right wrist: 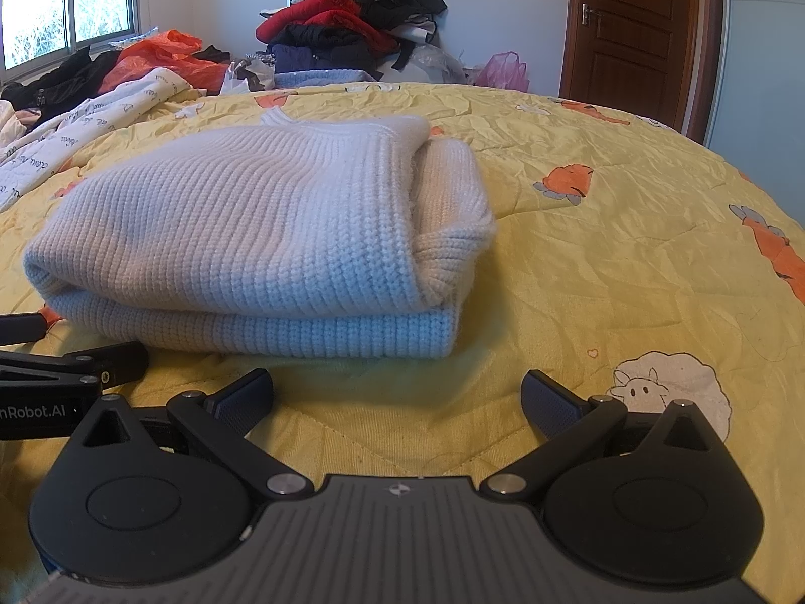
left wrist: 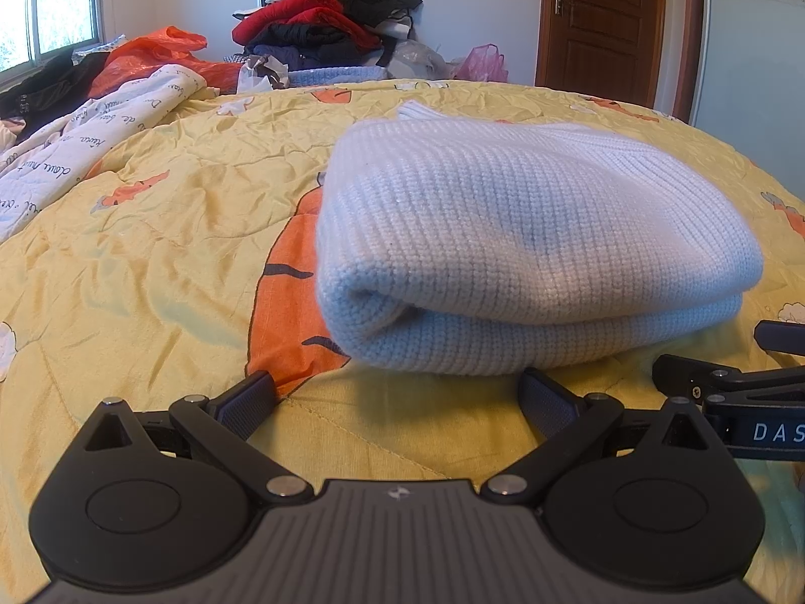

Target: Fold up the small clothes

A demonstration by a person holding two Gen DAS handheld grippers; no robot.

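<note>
A white knitted sweater (left wrist: 523,246) lies folded into a thick bundle on the yellow quilt (left wrist: 151,231). In the right wrist view the sweater (right wrist: 261,241) sits left of centre. My left gripper (left wrist: 397,395) is open and empty, just in front of the sweater's near edge. My right gripper (right wrist: 397,392) is open and empty, also just in front of the sweater's near edge. The right gripper shows at the right edge of the left wrist view (left wrist: 724,362). The left gripper shows at the left edge of the right wrist view (right wrist: 75,347).
A tall pile of red, black and dark clothes (left wrist: 327,15) stands at the back. An orange plastic bag (left wrist: 151,55) and a white printed cloth (left wrist: 85,136) lie at the back left. A pink bag (left wrist: 483,63) sits near a brown door (left wrist: 604,20).
</note>
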